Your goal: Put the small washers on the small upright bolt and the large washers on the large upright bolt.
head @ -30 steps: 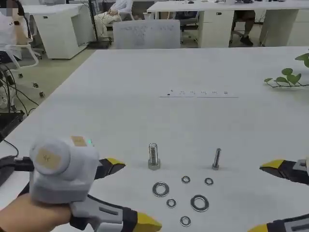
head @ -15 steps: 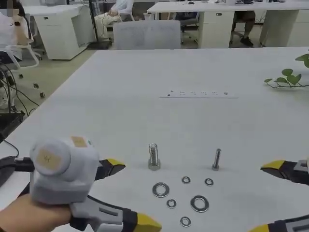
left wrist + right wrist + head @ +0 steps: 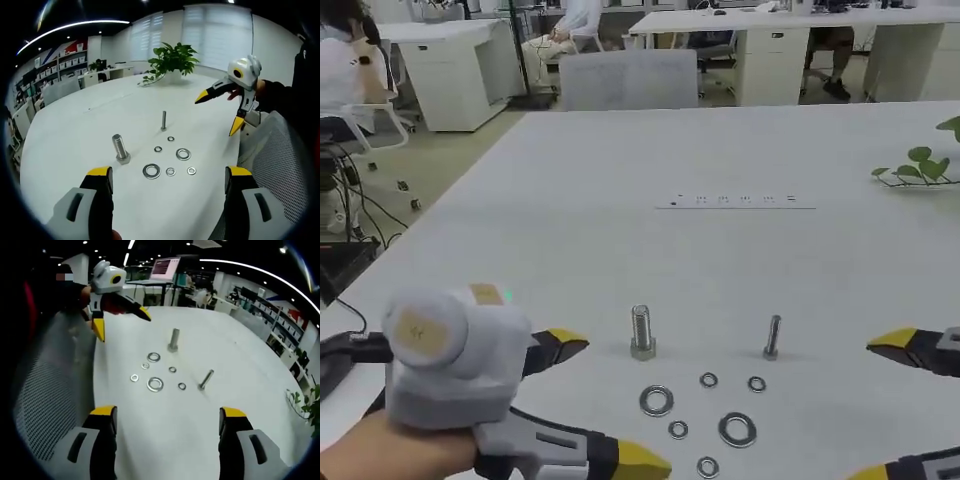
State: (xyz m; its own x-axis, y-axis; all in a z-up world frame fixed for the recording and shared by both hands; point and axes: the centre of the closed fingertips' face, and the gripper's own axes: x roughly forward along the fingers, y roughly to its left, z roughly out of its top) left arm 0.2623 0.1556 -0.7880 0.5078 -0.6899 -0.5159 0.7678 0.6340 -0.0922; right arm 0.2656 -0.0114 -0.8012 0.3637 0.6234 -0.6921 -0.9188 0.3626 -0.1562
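Note:
A large bolt [image 3: 641, 332] and a small bolt [image 3: 772, 338] stand upright on the white table [image 3: 720, 250]. Before them lie two large washers [image 3: 656, 401] [image 3: 737, 430] and several small washers [image 3: 708, 380], all loose on the table. My left gripper [image 3: 605, 400] hovers open to the left of the washers, nothing between its yellow-tipped jaws. My right gripper [image 3: 880, 408] is open at the right edge, apart from the small bolt. The left gripper view shows both bolts [image 3: 119, 149] [image 3: 163, 121] ahead of my left gripper [image 3: 168, 172]. The right gripper view shows the washers [image 3: 155, 384] ahead of my right gripper [image 3: 167, 412].
A trailing green plant [image 3: 915, 165] lies at the table's far right. A faint printed line of marks [image 3: 735, 201] crosses the table's middle. Beyond the far edge are a grey chair back [image 3: 625, 80], white desks and seated people. Cables hang off the left side.

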